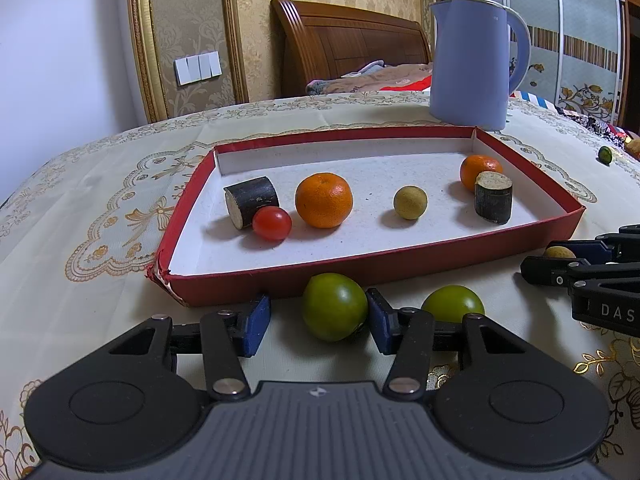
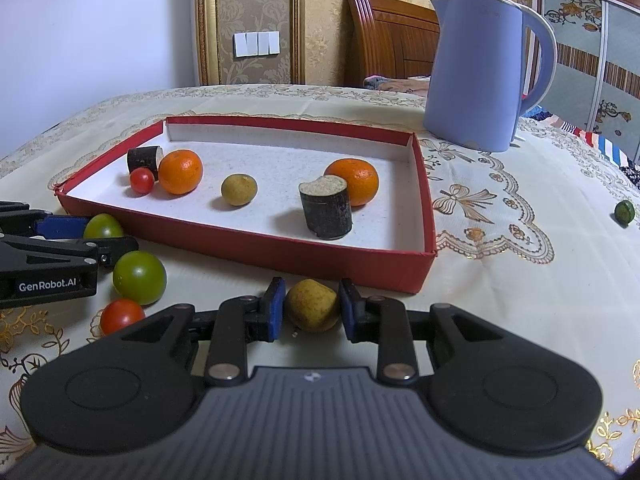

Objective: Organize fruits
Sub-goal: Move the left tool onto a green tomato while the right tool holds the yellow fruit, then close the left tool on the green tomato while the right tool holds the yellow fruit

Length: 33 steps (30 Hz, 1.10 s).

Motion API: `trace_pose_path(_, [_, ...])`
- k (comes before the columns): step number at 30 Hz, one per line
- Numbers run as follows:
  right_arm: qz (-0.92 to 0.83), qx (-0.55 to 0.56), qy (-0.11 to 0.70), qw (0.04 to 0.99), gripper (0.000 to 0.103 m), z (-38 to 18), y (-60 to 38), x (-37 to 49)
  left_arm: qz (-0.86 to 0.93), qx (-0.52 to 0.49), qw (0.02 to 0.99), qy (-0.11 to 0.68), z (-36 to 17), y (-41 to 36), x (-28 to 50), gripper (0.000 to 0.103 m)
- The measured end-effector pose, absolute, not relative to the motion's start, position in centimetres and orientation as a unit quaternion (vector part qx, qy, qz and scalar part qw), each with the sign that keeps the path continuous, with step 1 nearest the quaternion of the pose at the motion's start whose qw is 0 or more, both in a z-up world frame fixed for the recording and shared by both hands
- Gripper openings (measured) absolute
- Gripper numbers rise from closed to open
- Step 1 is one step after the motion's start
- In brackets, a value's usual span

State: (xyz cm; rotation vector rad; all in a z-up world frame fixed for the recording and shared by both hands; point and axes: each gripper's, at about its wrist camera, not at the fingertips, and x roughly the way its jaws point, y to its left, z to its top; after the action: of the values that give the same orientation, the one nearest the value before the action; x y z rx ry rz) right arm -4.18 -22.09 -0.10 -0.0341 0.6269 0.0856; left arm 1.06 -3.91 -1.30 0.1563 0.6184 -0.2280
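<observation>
A red tray point(image 1: 360, 266) point(image 2: 280, 254) with a white floor holds two oranges, a cherry tomato, a tan fruit and two dark cane chunks. Just in front of its near wall, a green tomato point(image 1: 334, 306) point(image 2: 103, 226) lies on the cloth between the jaws of my left gripper point(image 1: 318, 318). The right pad touches it and a strip of cloth shows at the left pad. My right gripper point(image 2: 312, 308) is shut on a tan round fruit point(image 2: 312, 305) point(image 1: 559, 252) resting on the cloth before the tray.
A second green tomato point(image 1: 452, 304) point(image 2: 139, 278) and a red cherry tomato point(image 2: 122, 315) lie loose between the grippers. A small green fruit point(image 2: 625, 212) sits far right. A blue kettle point(image 1: 472, 68) point(image 2: 476, 80) stands behind the tray.
</observation>
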Motion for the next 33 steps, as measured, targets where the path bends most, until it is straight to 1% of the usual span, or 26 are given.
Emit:
trace_pose_path(23, [0.038, -0.013, 0.305, 0.952, 0.027, 0.00, -22.28, -4.27, -0.110, 0.065, 0.944, 0.305, -1.27, -3.47, 0.98, 0.051])
trace_pose_path(26, [0.038, -0.014, 0.306, 0.951, 0.027, 0.00, -22.27, -4.28, -0.111, 0.067, 0.944, 0.303, -1.26, -3.52, 0.95, 0.044])
trace_pose_path(33, [0.038, -0.015, 0.306, 0.951, 0.027, -0.02, -22.15, -4.28, -0.110, 0.067, 0.944, 0.302, -1.27, -3.63, 0.93, 0.043])
